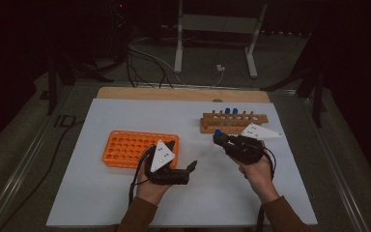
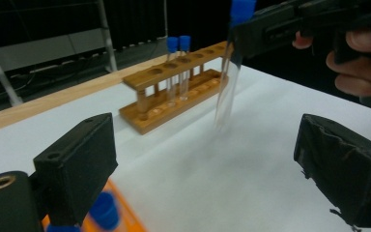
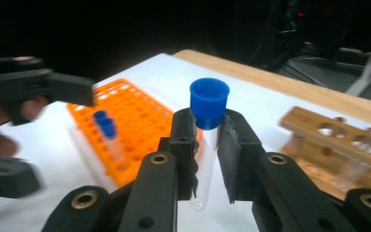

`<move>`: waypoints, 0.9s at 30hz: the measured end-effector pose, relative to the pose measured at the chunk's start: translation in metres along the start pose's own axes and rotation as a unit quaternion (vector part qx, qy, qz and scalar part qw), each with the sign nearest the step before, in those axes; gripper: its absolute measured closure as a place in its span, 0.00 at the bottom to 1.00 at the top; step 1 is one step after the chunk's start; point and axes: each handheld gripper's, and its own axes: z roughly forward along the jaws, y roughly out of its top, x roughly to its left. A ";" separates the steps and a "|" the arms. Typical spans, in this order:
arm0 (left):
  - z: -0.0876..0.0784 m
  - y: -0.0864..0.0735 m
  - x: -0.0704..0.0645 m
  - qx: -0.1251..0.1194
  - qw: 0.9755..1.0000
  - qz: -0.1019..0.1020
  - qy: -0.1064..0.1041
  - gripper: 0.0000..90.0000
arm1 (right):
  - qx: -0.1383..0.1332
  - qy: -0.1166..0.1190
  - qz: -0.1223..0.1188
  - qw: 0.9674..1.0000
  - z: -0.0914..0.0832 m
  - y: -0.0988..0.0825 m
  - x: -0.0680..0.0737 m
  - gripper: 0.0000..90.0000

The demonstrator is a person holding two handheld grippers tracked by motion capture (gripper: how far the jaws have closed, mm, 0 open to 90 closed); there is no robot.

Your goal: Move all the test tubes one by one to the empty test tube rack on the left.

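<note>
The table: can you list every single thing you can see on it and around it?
White table sheet: one, white, under everything.
Wooden rack: one, brown, far right of the sheet.
Tubes in the wooden rack: two, clear with blue caps, standing side by side.
Orange rack: one, orange, left of centre.
Tube in the orange rack: one, clear, blue cap, upright.
Held tube: one, clear, blue cap, between the right jaws.
Frame legs: white, on the floor behind the table.
Left gripper: black, jaws open, nothing between them.
Right gripper: black, shut on the tube.
</note>
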 end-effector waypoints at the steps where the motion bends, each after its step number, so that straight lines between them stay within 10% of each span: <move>1: 0.003 0.001 -0.002 0.002 1.000 0.003 0.000 0.10 | 0.002 0.003 -0.003 1.000 0.000 0.000 0.003 0.86; 7: 0.021 0.004 -0.015 0.013 1.000 0.021 0.009 0.20 | 0.008 0.028 -0.008 1.000 0.000 0.000 0.016 0.86; 20: 0.029 0.004 -0.021 0.017 0.999 0.042 0.002 0.78 | 0.015 0.053 -0.020 0.998 0.005 -0.001 0.033 0.86; 27: 0.029 0.003 -0.019 0.024 0.999 0.035 -0.003 0.85 | 0.019 0.057 -0.017 0.998 0.005 -0.001 0.033 0.75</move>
